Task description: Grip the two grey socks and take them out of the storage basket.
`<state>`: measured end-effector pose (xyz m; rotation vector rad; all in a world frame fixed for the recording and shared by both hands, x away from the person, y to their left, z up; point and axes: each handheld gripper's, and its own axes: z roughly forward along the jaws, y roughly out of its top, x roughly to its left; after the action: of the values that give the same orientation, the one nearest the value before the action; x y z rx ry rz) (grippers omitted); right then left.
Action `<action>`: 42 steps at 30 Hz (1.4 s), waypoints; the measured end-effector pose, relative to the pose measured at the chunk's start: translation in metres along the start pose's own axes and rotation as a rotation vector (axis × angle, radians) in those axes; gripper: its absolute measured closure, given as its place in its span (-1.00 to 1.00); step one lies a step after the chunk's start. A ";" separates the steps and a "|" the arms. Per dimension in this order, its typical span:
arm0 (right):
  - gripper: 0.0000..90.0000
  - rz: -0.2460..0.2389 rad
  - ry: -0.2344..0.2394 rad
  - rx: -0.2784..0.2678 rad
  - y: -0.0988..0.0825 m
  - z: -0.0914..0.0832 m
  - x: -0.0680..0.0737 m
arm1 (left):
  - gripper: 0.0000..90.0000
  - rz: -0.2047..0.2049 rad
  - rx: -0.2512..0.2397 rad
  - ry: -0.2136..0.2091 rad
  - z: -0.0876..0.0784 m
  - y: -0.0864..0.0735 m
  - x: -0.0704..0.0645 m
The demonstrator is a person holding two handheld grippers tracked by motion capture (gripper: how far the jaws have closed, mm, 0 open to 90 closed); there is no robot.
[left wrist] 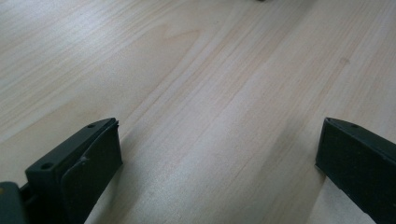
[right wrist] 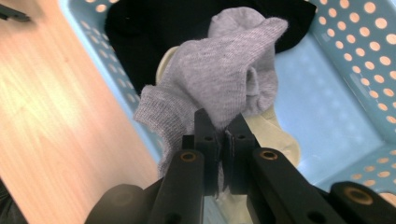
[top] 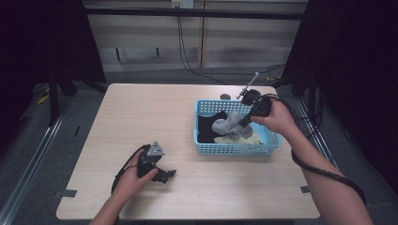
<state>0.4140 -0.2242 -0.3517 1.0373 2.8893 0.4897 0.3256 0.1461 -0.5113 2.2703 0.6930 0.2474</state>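
A grey sock (right wrist: 224,74) hangs over the light blue basket (top: 206,148), pinched between the jaws of my right gripper (right wrist: 223,122), which is shut on it. From the high view the grey sock (top: 227,124) dangles above a black cloth (top: 206,127) and a pale yellow sock (top: 251,139) inside the basket. My right gripper (top: 245,121) is held over the basket's right half. My left gripper (top: 170,174) rests low over the bare table near the front left, open with nothing between its fingers (left wrist: 93,154).
The basket (right wrist: 359,60) has perforated walls and sits at the table's right side. Black cables trail from both grippers. A small dark object (top: 225,97) and a metal tool (top: 248,86) lie behind the basket near the table's far edge.
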 end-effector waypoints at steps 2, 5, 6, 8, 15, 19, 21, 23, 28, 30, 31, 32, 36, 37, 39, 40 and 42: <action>0.92 -0.003 0.006 -0.006 0.000 -0.004 0.004 | -1.00 0.000 0.000 0.000 0.000 0.000 0.000; 0.92 -0.020 0.016 -0.019 -0.001 -0.008 0.010 | -1.00 0.000 0.000 0.000 0.000 0.000 0.000; 0.92 -0.029 0.019 -0.018 -0.001 -0.009 0.013 | -1.00 0.000 0.000 0.000 0.000 0.000 0.000; 0.92 -0.045 0.020 -0.013 -0.002 -0.010 0.018 | -1.00 0.000 0.000 0.000 0.000 0.000 0.000; 0.92 -0.100 0.044 -0.024 -0.005 -0.017 0.040 | -1.00 0.000 0.000 0.000 0.000 0.000 0.000; 0.92 -0.127 0.067 -0.041 -0.007 -0.019 0.054 | -1.00 -0.002 0.001 -0.001 0.000 0.000 0.000; 0.92 -0.145 0.074 -0.043 -0.009 -0.018 0.061 | -1.00 -0.002 0.001 -0.001 0.000 0.000 0.000; 0.91 -0.166 0.079 -0.042 -0.010 -0.017 0.068 | -1.00 0.006 0.008 -0.002 0.000 0.000 0.000; 0.91 -0.220 0.100 -0.031 -0.011 -0.013 0.085 | -1.00 0.006 0.008 -0.002 0.000 0.000 0.000; 0.91 -0.229 0.111 -0.033 -0.011 -0.012 0.092 | -1.00 0.006 0.008 -0.002 0.000 0.000 0.000; 0.91 -0.236 0.118 -0.033 -0.011 -0.011 0.095 | -1.00 0.006 0.008 -0.002 0.000 0.000 0.000; 0.91 -0.260 0.118 -0.044 -0.011 -0.009 0.097 | -1.00 0.006 0.008 -0.002 0.000 0.000 0.000; 0.91 -0.272 0.139 -0.032 -0.012 -0.001 0.109 | -1.00 0.006 0.008 -0.002 0.000 0.000 0.000; 0.91 -0.283 0.145 -0.026 -0.012 0.003 0.112 | -1.00 0.006 0.009 -0.002 0.000 0.000 0.000; 0.91 -0.289 0.156 -0.019 -0.011 0.010 0.115 | -1.00 0.007 0.009 -0.002 -0.001 0.000 0.000; 0.91 -0.296 0.154 -0.014 -0.011 0.013 0.117 | -1.00 0.006 0.009 -0.002 0.000 0.000 0.000; 0.91 -0.302 0.159 0.003 -0.010 0.021 0.121 | -1.00 0.007 0.009 -0.002 0.000 0.000 0.000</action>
<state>0.3164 -0.1503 -0.3653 0.5682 3.1077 0.5706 0.3258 0.1466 -0.5109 2.2812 0.6869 0.2456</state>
